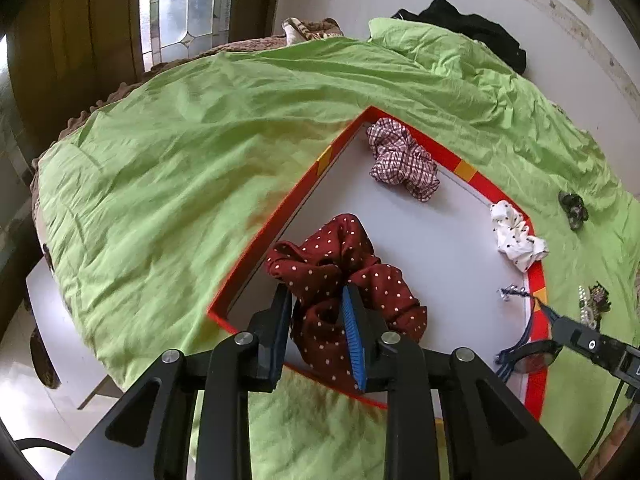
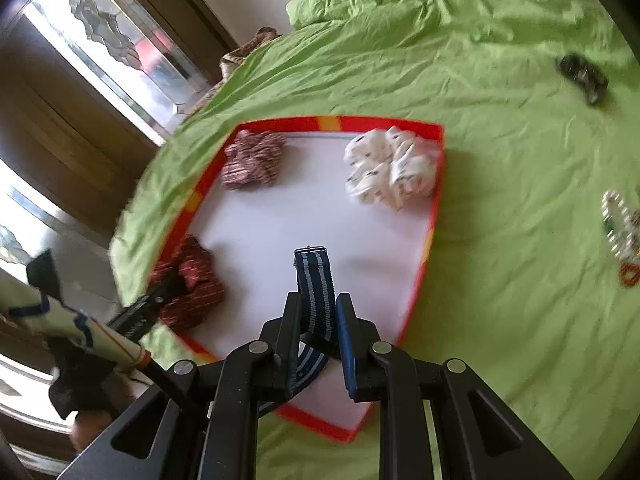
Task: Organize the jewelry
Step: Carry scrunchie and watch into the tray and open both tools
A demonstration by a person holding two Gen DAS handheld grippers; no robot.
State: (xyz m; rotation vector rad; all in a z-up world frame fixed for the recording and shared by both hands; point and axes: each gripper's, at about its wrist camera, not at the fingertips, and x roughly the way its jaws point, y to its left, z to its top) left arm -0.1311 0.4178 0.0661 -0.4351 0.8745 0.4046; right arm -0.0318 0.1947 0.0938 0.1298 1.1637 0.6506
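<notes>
A red-rimmed white tray (image 1: 300,200) (image 2: 288,123) lies on the green bedsheet. A checked scrunchie (image 1: 400,160) (image 2: 252,160) and a white scrunchie (image 1: 516,236) (image 2: 392,168) sit at its far corners. In the near left corner lies a dark red dotted scrunchie (image 1: 340,264) (image 2: 192,280). My left gripper (image 1: 317,290) (image 2: 172,284) stands over it, jaws slightly apart with the fabric between them, loosely. My right gripper (image 2: 319,298) (image 1: 540,304) is shut on a blue striped watch strap (image 2: 314,276) (image 1: 520,340), held low over the tray's near right part.
On the sheet right of the tray lie a dark hair clip (image 1: 574,208) (image 2: 582,72) and a heap of pearl and bead jewellery (image 1: 592,304) (image 2: 618,224). A black garment (image 1: 472,28) lies at the far edge. A wooden door with glass panes (image 2: 104,44) stands to the left.
</notes>
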